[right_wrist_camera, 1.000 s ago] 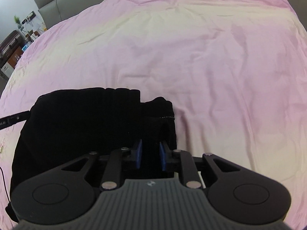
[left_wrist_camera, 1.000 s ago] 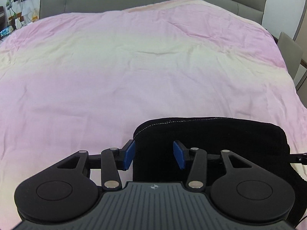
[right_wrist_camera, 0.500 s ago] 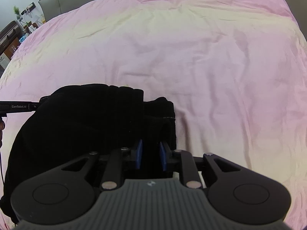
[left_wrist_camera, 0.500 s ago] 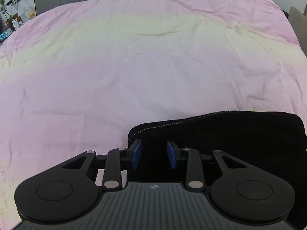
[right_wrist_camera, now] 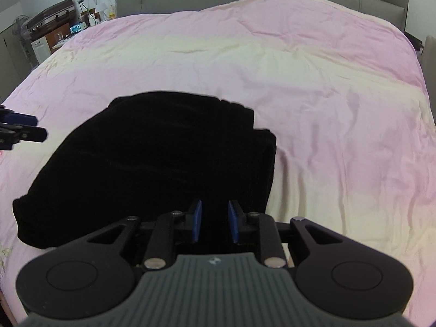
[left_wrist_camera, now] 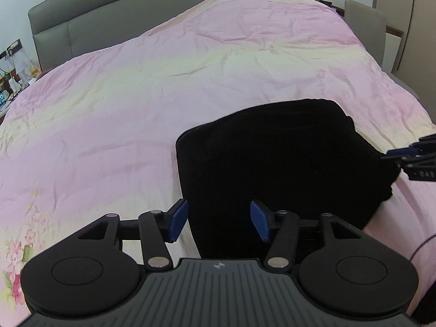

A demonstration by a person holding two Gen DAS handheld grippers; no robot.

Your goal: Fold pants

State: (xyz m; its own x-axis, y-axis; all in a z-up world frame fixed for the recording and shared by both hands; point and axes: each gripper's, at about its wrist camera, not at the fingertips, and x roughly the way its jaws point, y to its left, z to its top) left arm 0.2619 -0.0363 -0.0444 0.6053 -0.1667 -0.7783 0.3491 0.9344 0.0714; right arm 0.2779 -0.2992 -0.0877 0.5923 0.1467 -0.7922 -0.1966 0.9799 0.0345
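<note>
I see the black pants folded into a compact bundle on the pink bed cover, sitting in the lower centre of both wrist views. My left claw is spread wide, its blue pads straddling the bundle's near left corner without pinching it. My right claw has a narrower gap between its pads, just over the near right edge of the pants; I cannot tell whether cloth sits between them.
</note>
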